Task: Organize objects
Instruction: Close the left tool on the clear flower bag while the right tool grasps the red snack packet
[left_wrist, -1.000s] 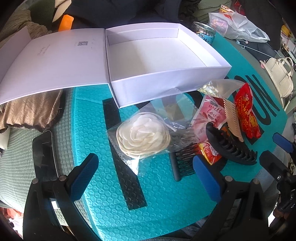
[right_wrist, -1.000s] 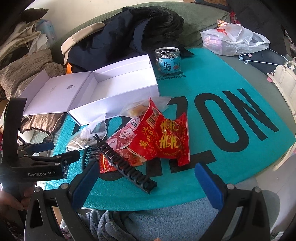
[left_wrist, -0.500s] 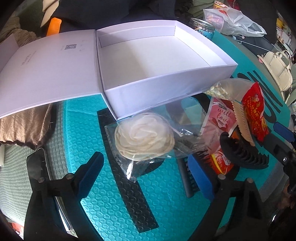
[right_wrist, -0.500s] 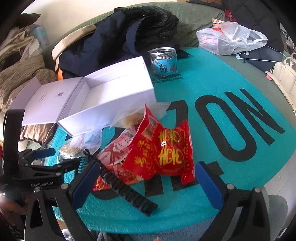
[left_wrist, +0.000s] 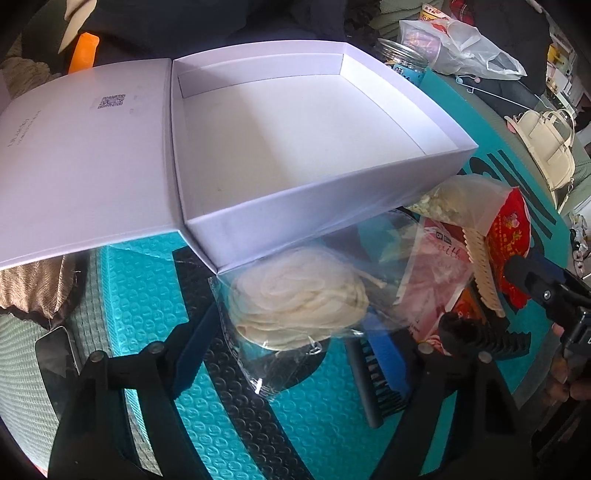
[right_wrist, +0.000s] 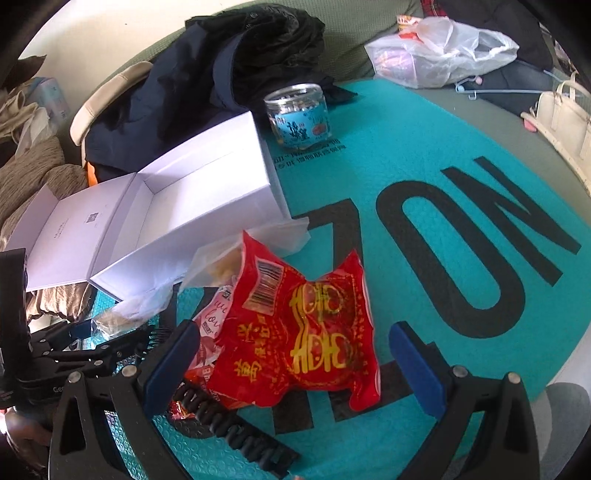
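My left tongs point steeply down with their blue pads closing around a cream fabric flower sealed in a clear plastic bag; the pads straddle it and I cannot see them pressing yet. The flower is a flat coil of layered petals, its bag crinkled, lying on the teal bubble-textured mat just in front of the open white cardboard box, touching its near wall. My right tongs are spread wide, tilted down over a crinkled red foil snack packet with gold characters, which sits between the pads without contact that I can make out. Beside it lie a black toothed hair claw and a pink printed sachet, both partly buried under the packet. A black comb is half hidden behind my left pad.
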